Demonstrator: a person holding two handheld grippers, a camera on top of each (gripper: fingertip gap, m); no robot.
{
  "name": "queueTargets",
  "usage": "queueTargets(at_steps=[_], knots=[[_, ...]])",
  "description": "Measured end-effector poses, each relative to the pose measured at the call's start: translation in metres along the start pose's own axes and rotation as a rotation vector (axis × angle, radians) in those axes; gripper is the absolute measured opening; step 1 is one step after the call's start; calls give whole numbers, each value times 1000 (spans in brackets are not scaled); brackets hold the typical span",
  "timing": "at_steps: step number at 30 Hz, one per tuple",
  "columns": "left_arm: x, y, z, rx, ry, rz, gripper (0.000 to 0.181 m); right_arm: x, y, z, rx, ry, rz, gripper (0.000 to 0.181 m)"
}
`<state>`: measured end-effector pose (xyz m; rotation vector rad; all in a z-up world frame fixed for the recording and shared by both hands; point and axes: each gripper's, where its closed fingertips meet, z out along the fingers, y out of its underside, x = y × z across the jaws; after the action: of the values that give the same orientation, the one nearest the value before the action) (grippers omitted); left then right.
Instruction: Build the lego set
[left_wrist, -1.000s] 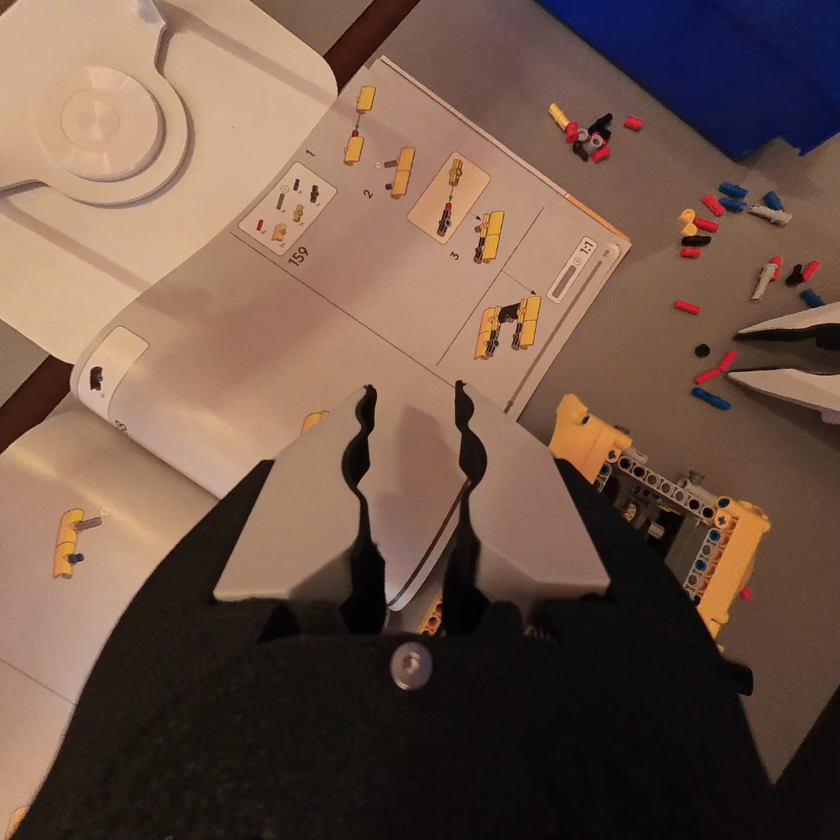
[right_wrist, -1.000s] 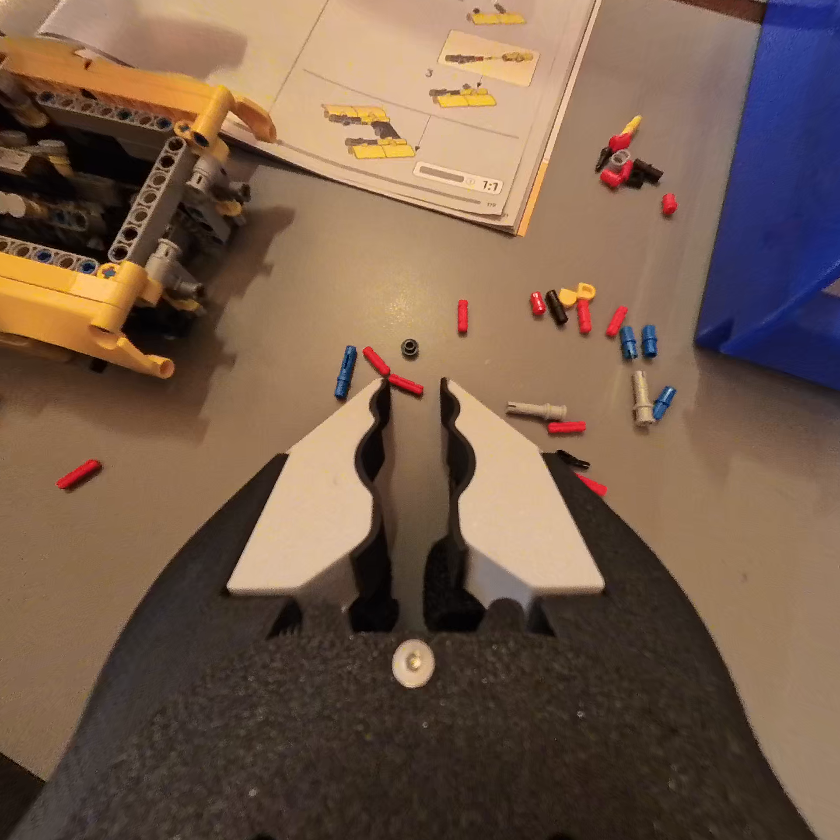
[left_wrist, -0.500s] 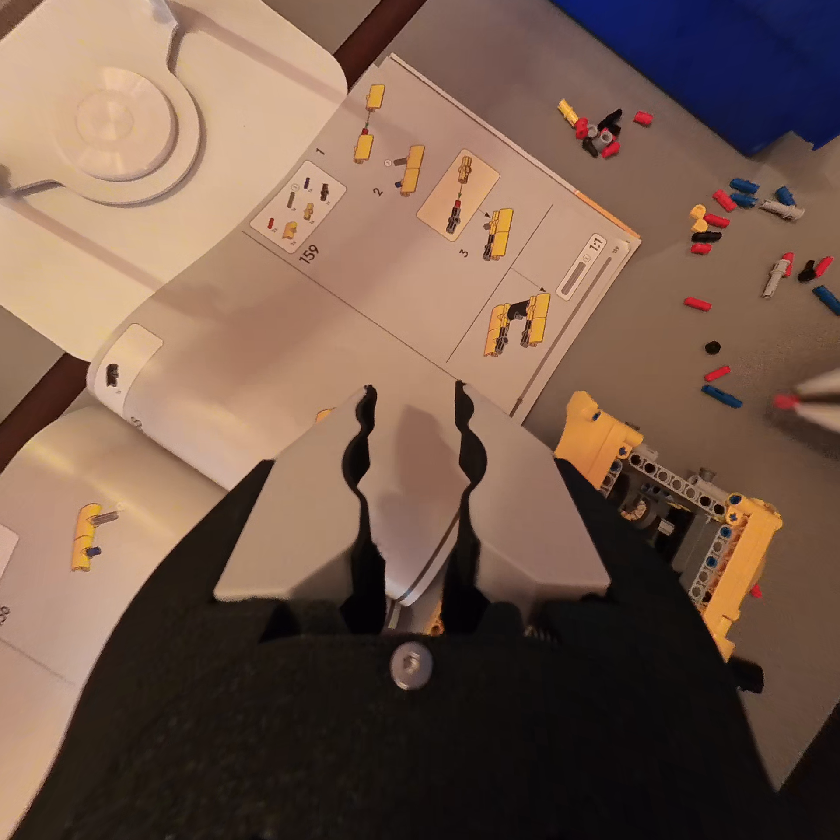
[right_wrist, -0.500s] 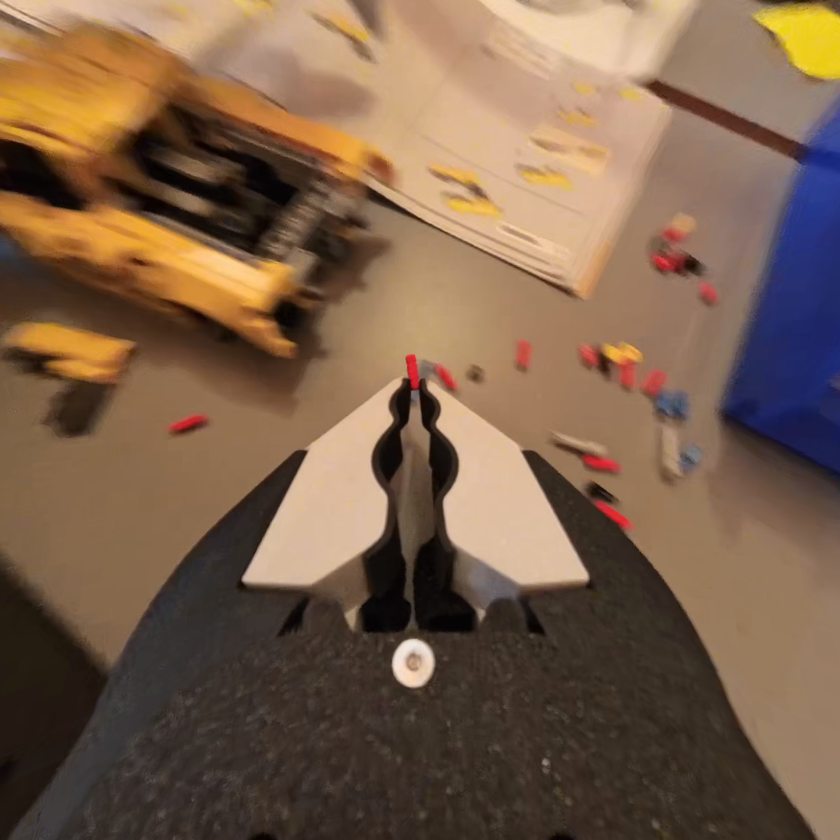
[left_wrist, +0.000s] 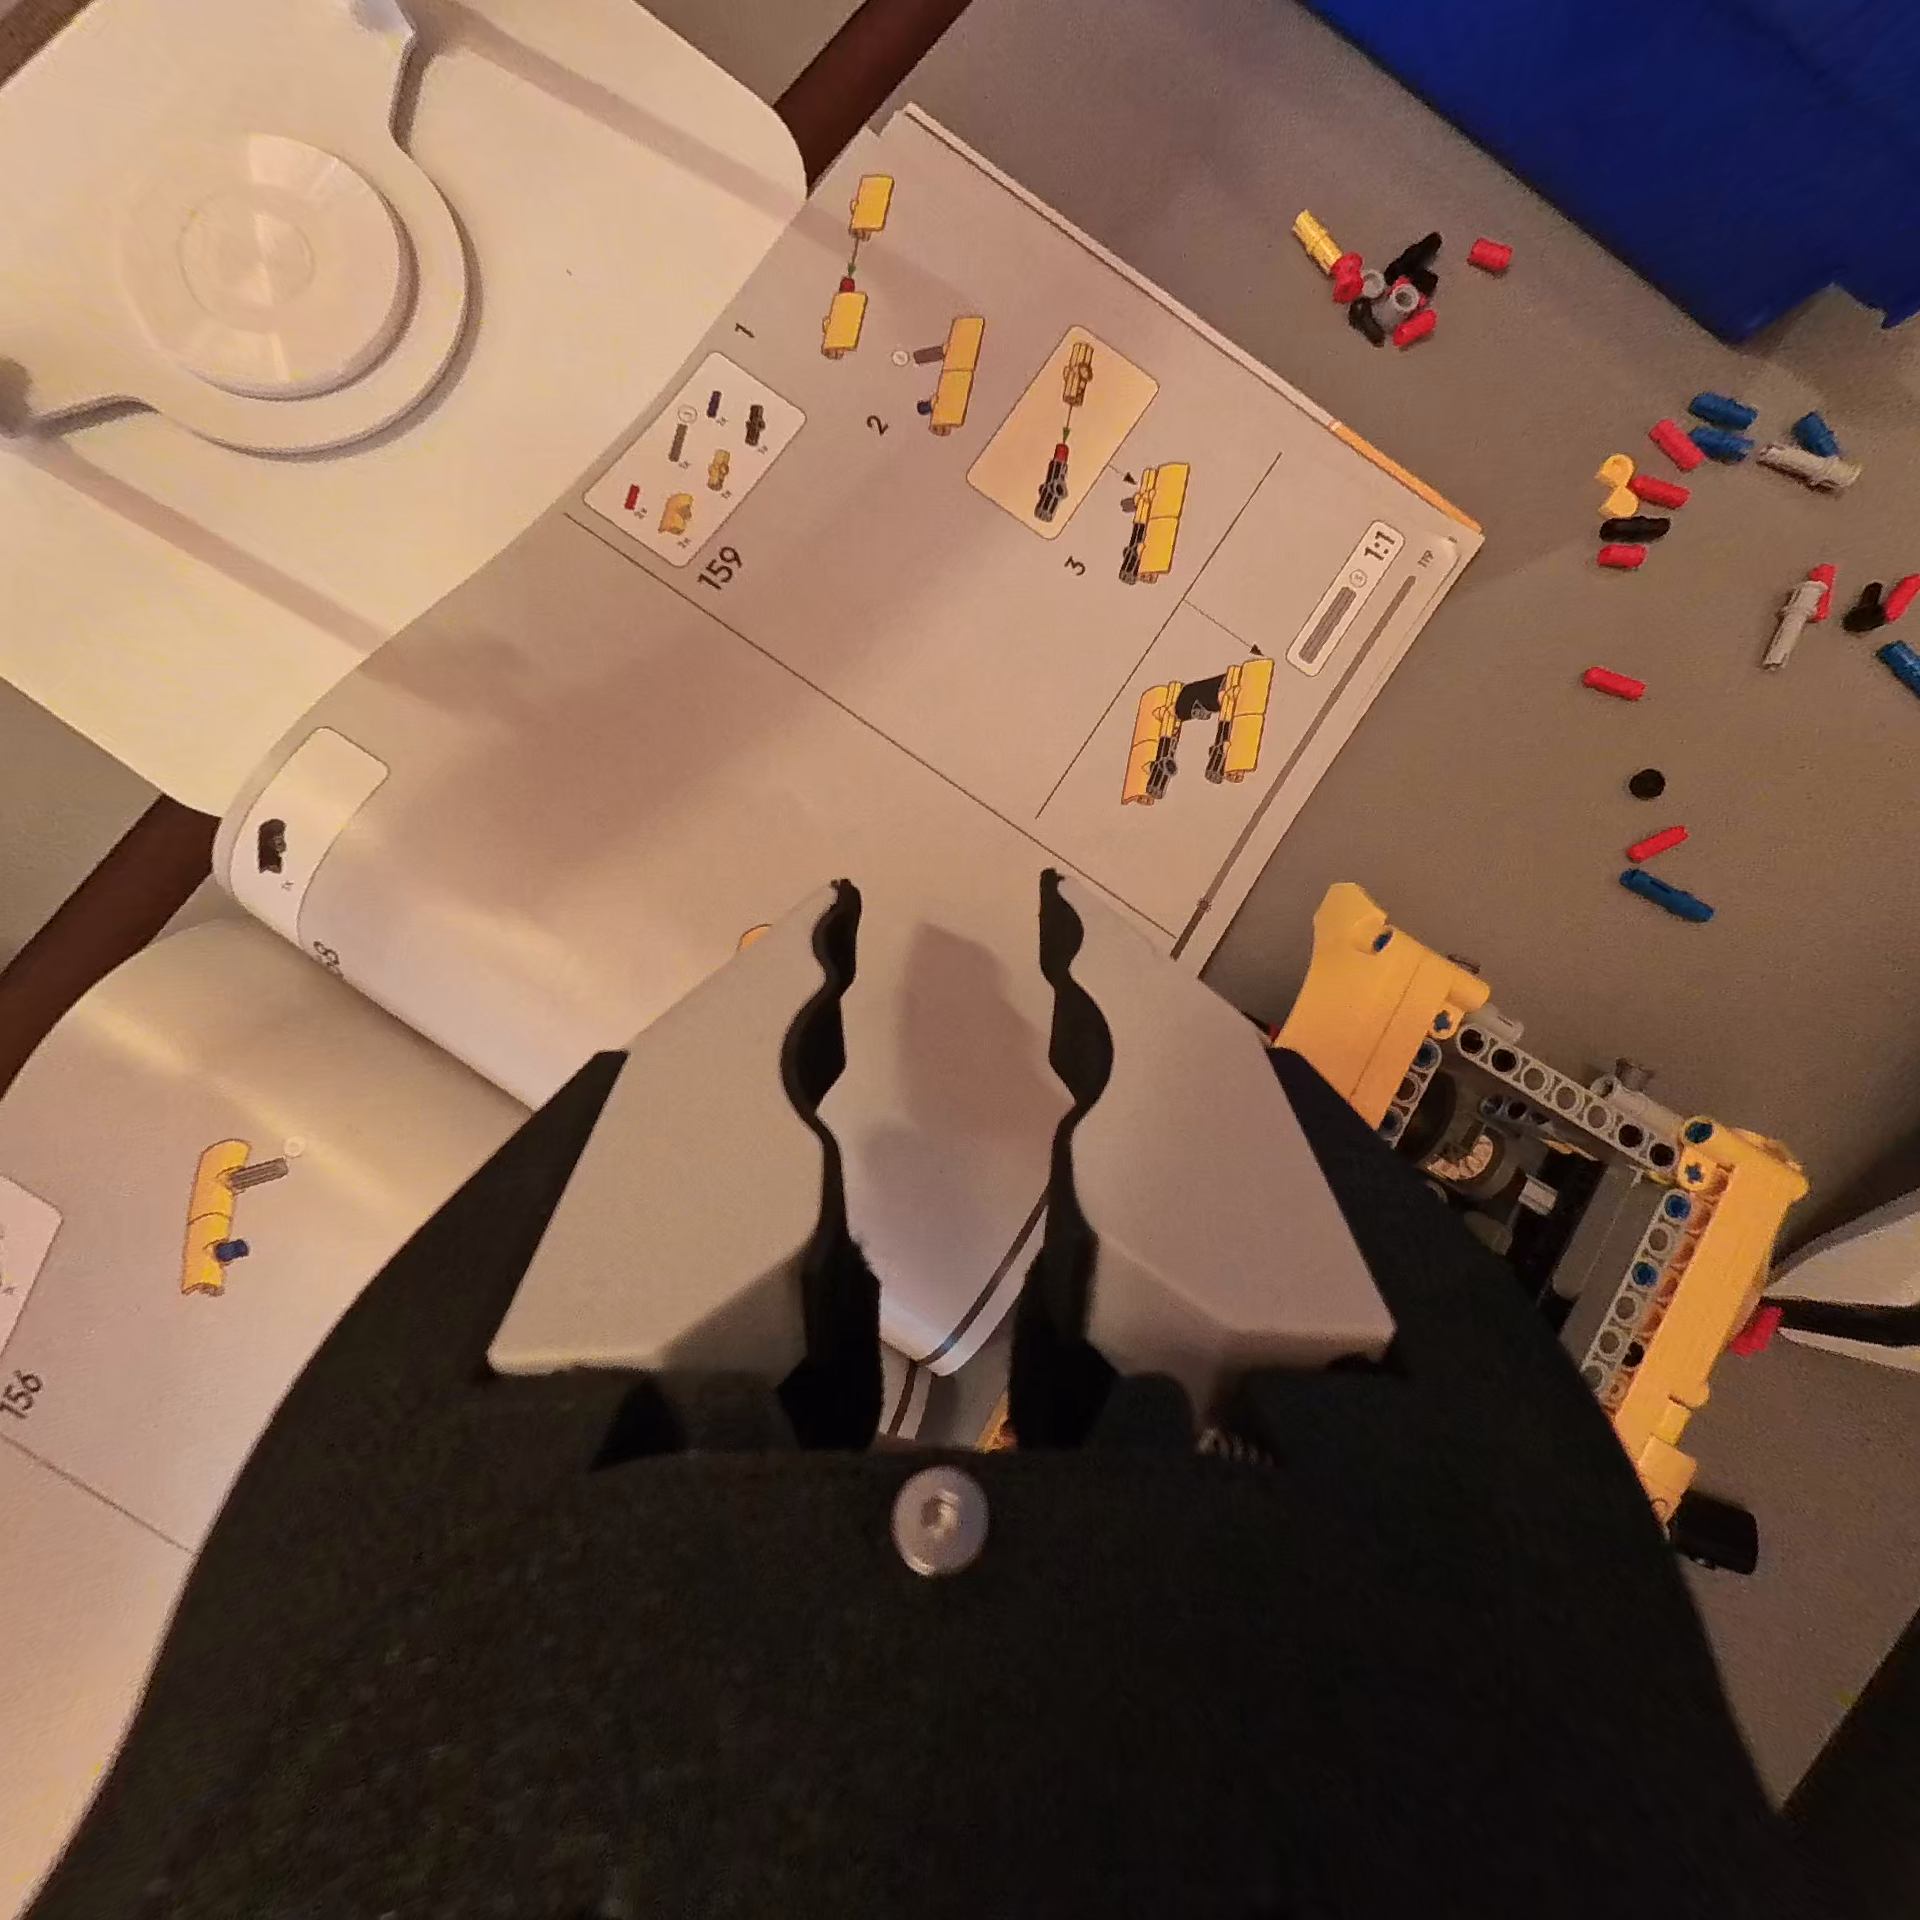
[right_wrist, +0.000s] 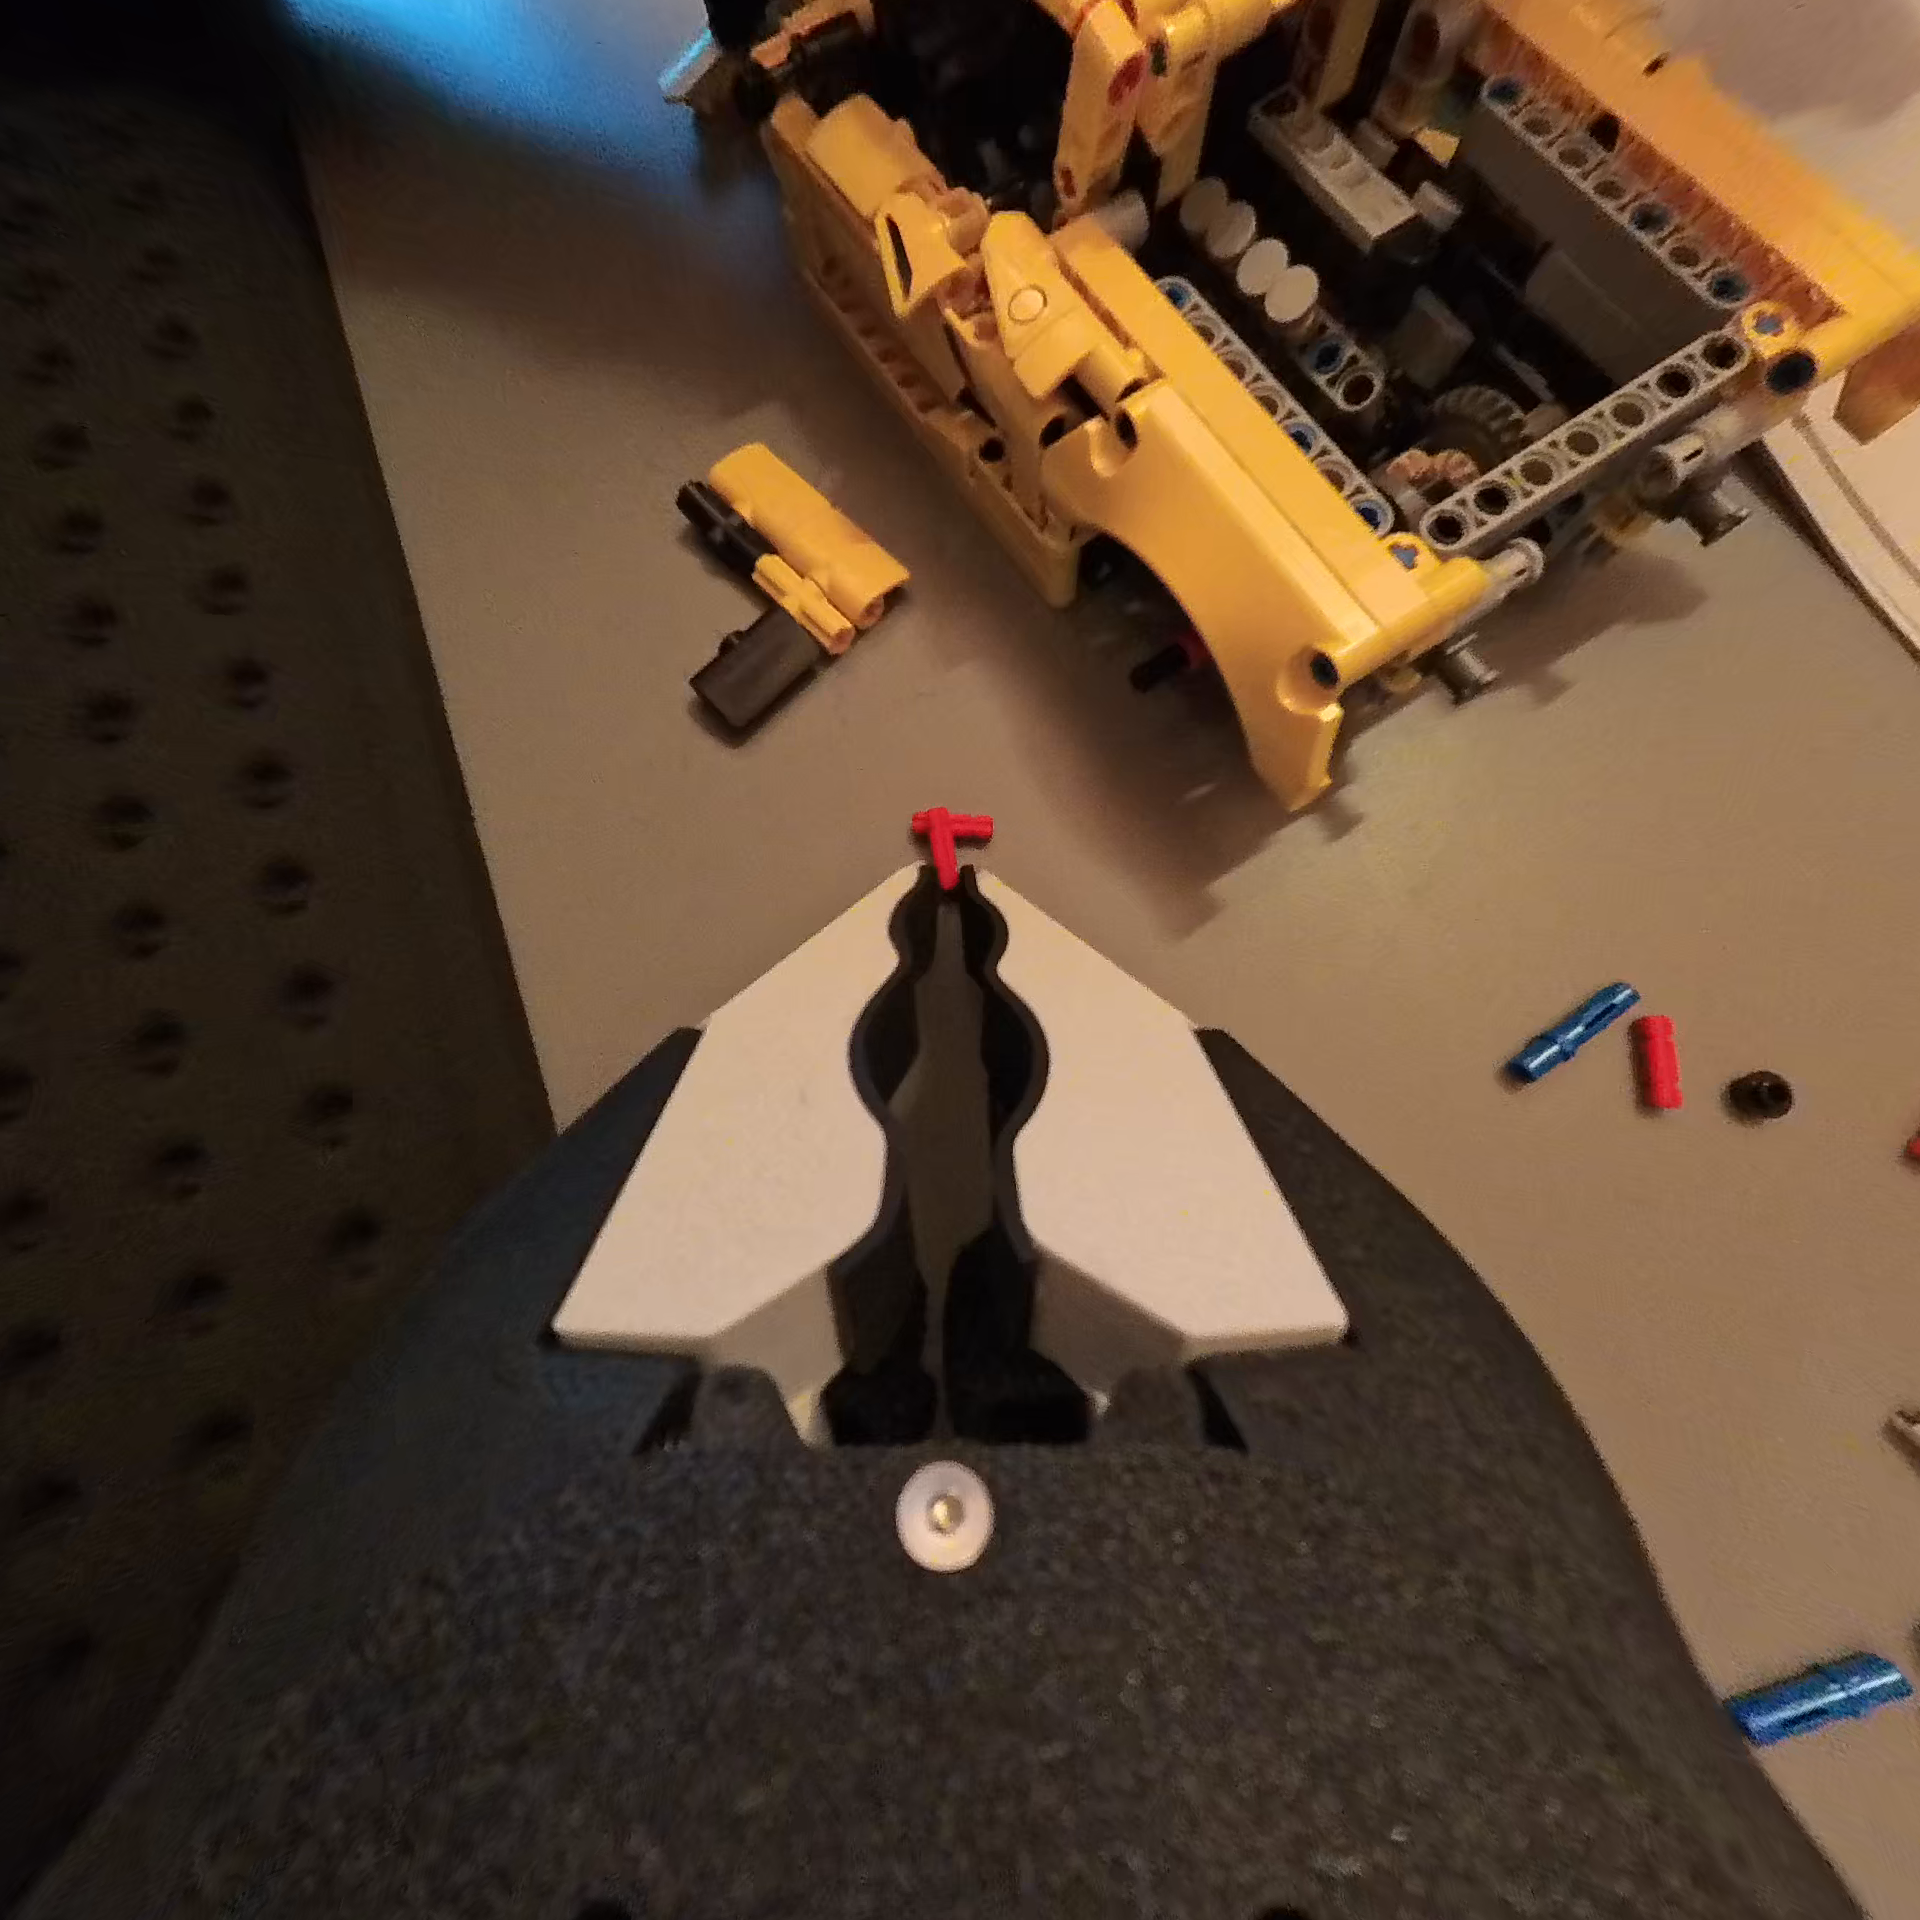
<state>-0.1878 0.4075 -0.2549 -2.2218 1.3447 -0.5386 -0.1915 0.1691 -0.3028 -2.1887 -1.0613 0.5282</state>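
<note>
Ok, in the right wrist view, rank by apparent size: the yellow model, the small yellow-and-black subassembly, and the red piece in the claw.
1. Yellow model, by far the largest.
2. Yellow-and-black subassembly.
3. Red piece held in the right claw, the smallest though nearest the camera.

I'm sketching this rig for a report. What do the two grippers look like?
Both match: the left gripper and right gripper each have a coarse black body, a silver screw at its centre, and two pale grey wedge-shaped fingers with wavy black inner edges. No cables show.
</note>
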Motion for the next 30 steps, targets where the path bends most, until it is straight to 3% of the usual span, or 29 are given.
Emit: queueTargets(at_steps=[6, 12, 15, 18, 21, 25, 30], knots=[[-1, 2, 2, -7, 2, -3, 34, 0, -2, -1, 21, 3, -5, 5], [-7, -2, -11, 3, -14, 13, 34, 21, -21, -21, 172, 80, 65, 8], [-20, -12, -50, 63, -50, 18, 34, 29, -20, -24, 180, 110, 95, 7], [-3, -8, -111, 179, 89, -27, 34, 32, -15, -22, 148, 152, 76, 4], [-8, 45, -171, 181, 66, -39, 34, 33, -12, -18, 123, 190, 35, 3], [-45, 151, -234, 114, -186, -143, 34, 36, -14, -19, 126, 250, -2, 1], [-73, 284, -285, -22, -461, -277, 34, 35, -18, -21, 157, 216, 43, 2]])
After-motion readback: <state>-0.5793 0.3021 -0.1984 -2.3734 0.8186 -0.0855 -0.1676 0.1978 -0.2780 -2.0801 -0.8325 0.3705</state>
